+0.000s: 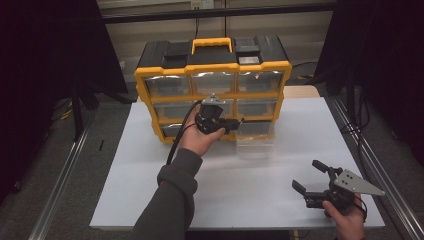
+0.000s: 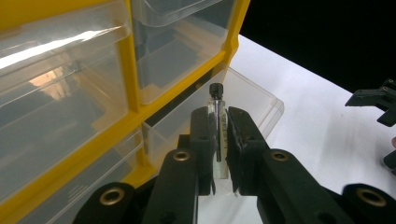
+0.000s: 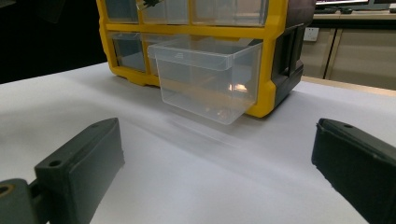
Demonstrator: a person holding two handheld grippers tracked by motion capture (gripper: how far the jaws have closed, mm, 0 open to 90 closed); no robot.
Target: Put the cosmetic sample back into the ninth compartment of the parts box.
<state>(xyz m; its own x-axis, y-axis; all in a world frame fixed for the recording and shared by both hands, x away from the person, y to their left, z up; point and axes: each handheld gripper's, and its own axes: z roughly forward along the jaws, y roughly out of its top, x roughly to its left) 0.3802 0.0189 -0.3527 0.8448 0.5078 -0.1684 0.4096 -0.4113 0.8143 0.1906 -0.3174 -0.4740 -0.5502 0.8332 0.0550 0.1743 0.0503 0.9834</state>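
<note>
Held item: a small clear vial (image 2: 218, 122) with a black screw cap is pinched upright between the jaws of the left gripper (image 2: 219, 140), the cap standing clear above the pads.
Position: the vial is held above the pulled-out clear drawer (image 2: 247, 100) at the bottom right of the yellow organizer (image 1: 212, 95); in the high view the left gripper (image 1: 235, 123) is seen just in front of the lower rows of the cabinet.
Left grip: pressed onto the vial body from both sides, roughly at mid-length; the lower end is hidden behind the jaws.
Right gripper (image 1: 312, 180): spread wide, nothing between the jaws, held low over the white table (image 1: 280, 165) near its front right corner, well apart from the organizer.
Drawer: seen in the right gripper view (image 3: 205, 79) drawn out and sloping forward and down; it looks empty.
Handling, judged: the vial is taken to be light, rigid and smooth-walled, so slip under a loose pinch is likely; if glass, it is breakable and hard squeezing is to be avoided.
Best hold, judged: the straight body below the cap, as it is taken now; the cap is narrower and would be a poor purchase.
Release, judged: lowering close to the drawer floor is advised, so the vial is not dropped or bounced.
</note>
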